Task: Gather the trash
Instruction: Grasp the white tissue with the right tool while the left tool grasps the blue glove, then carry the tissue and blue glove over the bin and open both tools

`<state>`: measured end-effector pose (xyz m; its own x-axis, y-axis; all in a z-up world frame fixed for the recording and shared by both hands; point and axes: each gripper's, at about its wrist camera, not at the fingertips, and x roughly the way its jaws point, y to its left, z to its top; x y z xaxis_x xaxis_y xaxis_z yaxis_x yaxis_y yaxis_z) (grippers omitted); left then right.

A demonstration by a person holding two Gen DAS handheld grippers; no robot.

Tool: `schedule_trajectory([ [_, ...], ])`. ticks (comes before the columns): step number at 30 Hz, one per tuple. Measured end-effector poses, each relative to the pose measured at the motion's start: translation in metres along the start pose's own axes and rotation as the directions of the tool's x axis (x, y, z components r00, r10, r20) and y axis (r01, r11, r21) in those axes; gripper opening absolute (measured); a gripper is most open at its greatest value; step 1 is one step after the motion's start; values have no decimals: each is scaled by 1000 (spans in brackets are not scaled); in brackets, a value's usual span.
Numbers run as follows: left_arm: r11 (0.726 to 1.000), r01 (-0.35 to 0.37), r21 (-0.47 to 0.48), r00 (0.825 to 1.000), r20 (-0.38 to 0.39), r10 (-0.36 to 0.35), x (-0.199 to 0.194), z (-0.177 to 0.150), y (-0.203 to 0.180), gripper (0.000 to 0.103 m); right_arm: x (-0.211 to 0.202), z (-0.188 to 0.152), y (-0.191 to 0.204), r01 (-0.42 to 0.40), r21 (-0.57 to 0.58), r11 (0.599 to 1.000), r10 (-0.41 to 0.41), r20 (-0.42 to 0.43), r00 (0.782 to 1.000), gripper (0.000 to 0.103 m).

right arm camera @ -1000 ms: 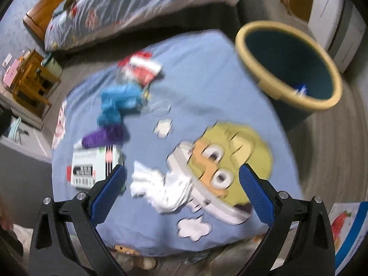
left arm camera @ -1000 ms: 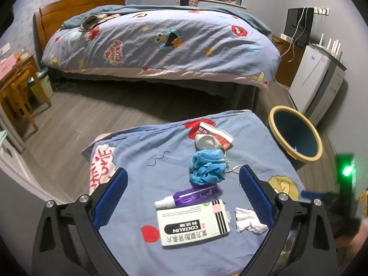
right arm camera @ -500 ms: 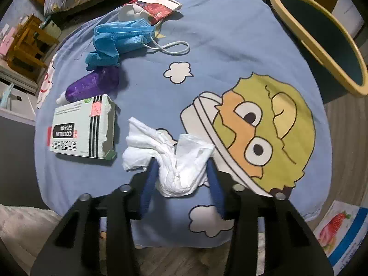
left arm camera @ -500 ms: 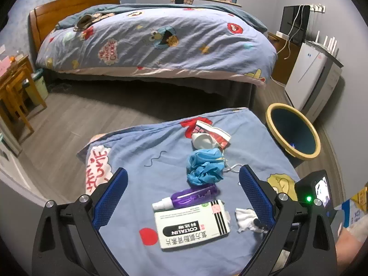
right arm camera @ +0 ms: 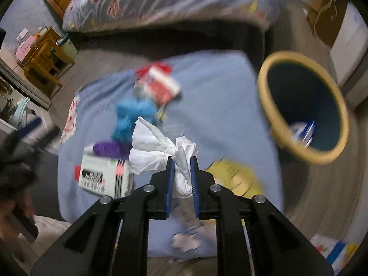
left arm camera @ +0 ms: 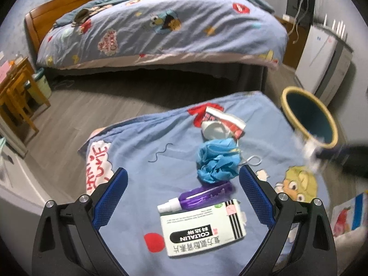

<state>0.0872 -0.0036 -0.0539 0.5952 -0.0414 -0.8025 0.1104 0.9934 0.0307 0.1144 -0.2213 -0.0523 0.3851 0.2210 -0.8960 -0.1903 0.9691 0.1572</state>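
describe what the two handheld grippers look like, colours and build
Both match: the left gripper and right gripper have black angular frames with cut-out openings, round silver bolts at the joints, and two flat fingers faced with blue textured pads. No cables or markings show.

A home bedroom: wooden-framed bed (left arm camera: 161,30) under a cartoon duvet (left arm camera: 184,18).

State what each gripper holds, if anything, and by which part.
The right gripper, jaws closing, pinches the white tissue at its bunched middle. The left gripper is open and holds nothing.
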Motion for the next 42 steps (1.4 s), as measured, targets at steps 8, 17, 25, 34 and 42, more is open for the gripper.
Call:
schedule_trajectory([
  [8,996,14,86,998,-70,-8,48,-4,-28,96,20,20,-44,-98,148,984,96,21,995,14],
  [17,993,45,105,991,-128,-32,97,-5,-57,95,23,29,-42,-119,94,988,117,25,993,14],
  [25,995,82,64,981,-178,-70,111,-7,-52,48,15,33,-49,-136,103,985,131,50,990,14],
  [34,991,132,5,990,-58,-131,66,4,-41,38,5,35,-46,-136,90,987,129,77,989,14],
  [42,989,144,46,988,48,-146,30,19,-55,38,-11,39,-57,-123,104,987,110,122,986,14],
])
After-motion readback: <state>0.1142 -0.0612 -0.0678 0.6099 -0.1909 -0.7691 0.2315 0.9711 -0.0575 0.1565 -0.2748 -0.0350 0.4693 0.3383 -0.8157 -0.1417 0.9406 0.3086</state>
